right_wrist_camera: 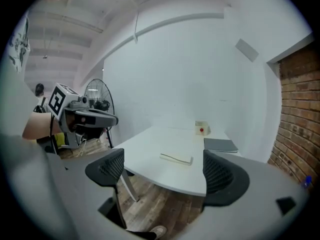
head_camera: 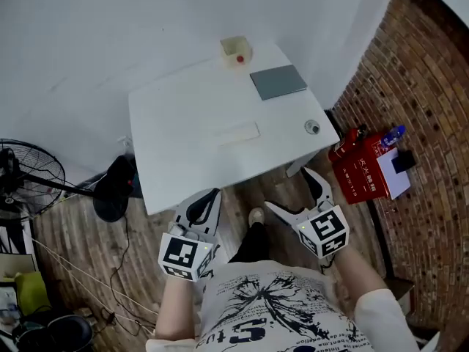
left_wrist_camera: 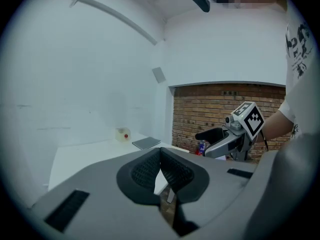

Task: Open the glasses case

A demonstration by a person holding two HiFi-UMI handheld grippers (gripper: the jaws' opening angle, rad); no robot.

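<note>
White table [head_camera: 176, 145] ahead; left gripper [head_camera: 211, 195] pinched, right gripper [head_camera: 289, 188] spread wide.

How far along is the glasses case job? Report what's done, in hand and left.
Done: nothing. The white glasses case lies on the table and looks closed.
In hand: nothing. The left gripper is shut and empty, the right gripper open and empty, both short of the table's near edge.
Left: reach the case, steady it, lift its lid.

Fan [head_camera: 26, 171], left of table [head_camera: 176, 123]: cut off by picture edge. Round item [head_camera: 312, 127], table's right corner: too small to identify. Glasses case [head_camera: 236, 133], table centre: outline faint.
</note>
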